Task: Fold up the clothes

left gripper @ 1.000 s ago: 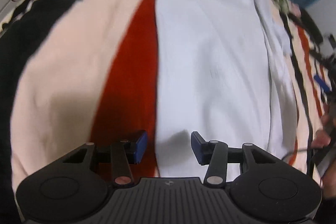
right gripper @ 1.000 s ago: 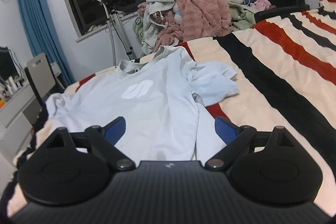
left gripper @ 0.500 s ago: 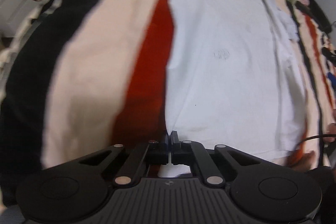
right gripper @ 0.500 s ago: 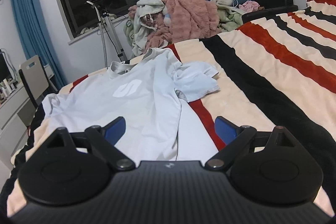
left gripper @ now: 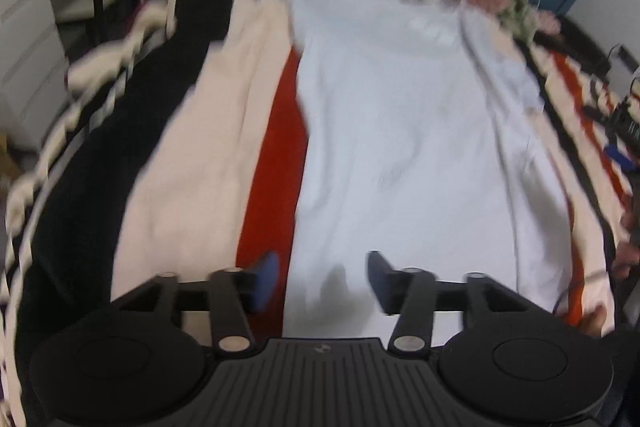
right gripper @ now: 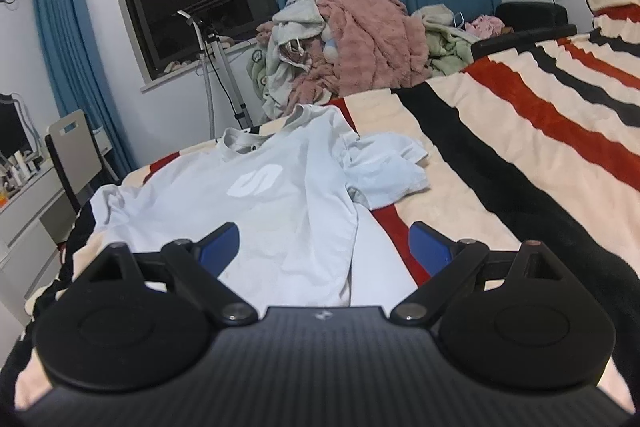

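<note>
A pale blue T-shirt (left gripper: pixel 400 131) lies spread front-up on a bed covered by a striped blanket (left gripper: pixel 192 155), its collar toward the far end. My left gripper (left gripper: pixel 322 281) hovers above the shirt's near hem; its jaws are opening, and nothing is between the blue pads. In the right wrist view the same T-shirt (right gripper: pixel 256 203) shows a white chest logo and one crumpled sleeve (right gripper: pixel 384 171). My right gripper (right gripper: pixel 324 247) stands open just over the shirt's lower right edge, holding nothing.
A heap of pink and green laundry (right gripper: pixel 352 51) sits at the bed's far end. A tripod (right gripper: pixel 216 75), a chair (right gripper: pixel 76 155) and a white desk (right gripper: pixel 24 211) stand to the left. Striped blanket (right gripper: pixel 520 147) stretches bare to the right.
My left gripper shut at the shirt's hem half a second ago, then opened and rose, so more of the shirt and bed shows now. The right gripper stayed nearly still.
</note>
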The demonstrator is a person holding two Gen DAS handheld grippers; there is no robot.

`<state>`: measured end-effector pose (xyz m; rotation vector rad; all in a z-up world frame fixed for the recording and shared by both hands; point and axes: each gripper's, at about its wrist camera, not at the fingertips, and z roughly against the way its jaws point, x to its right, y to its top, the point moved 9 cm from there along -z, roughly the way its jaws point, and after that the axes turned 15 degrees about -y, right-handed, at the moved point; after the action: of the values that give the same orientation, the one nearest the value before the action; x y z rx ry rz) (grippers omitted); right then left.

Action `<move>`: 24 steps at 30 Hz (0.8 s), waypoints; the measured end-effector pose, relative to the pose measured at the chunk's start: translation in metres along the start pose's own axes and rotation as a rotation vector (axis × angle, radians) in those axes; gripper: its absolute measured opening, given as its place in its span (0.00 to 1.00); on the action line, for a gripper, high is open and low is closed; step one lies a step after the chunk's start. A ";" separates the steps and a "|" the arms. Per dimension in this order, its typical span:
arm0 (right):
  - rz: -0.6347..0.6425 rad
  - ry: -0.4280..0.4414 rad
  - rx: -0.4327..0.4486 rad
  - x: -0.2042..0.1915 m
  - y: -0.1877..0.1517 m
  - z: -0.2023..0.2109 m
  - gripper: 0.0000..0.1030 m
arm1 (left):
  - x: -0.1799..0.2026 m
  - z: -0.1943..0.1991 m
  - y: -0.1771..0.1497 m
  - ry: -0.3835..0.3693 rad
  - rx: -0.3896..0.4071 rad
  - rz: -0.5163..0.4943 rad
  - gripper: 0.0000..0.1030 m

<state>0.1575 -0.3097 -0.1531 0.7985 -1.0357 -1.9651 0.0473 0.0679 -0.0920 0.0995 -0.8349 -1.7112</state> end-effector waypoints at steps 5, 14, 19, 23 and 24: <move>-0.004 0.010 0.024 -0.001 0.003 0.003 0.90 | 0.037 -0.013 0.054 0.014 0.158 -0.110 0.86; -0.080 -0.019 0.104 0.012 0.013 0.008 0.90 | 0.069 -0.060 0.118 0.056 0.384 -0.192 0.98; -0.213 0.076 0.071 0.019 0.013 0.000 0.90 | 0.050 -0.083 0.101 0.073 0.379 -0.160 0.99; -0.495 0.151 -0.052 0.038 0.013 -0.046 0.90 | 0.026 -0.092 0.091 0.092 0.356 -0.094 0.99; -0.567 0.152 -0.095 0.044 0.011 -0.066 0.90 | 0.024 -0.091 0.091 0.087 0.359 -0.081 0.99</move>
<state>0.1905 -0.3757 -0.1825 1.2682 -0.6620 -2.3505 0.1577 -0.0028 -0.0991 0.4533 -1.0774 -1.6032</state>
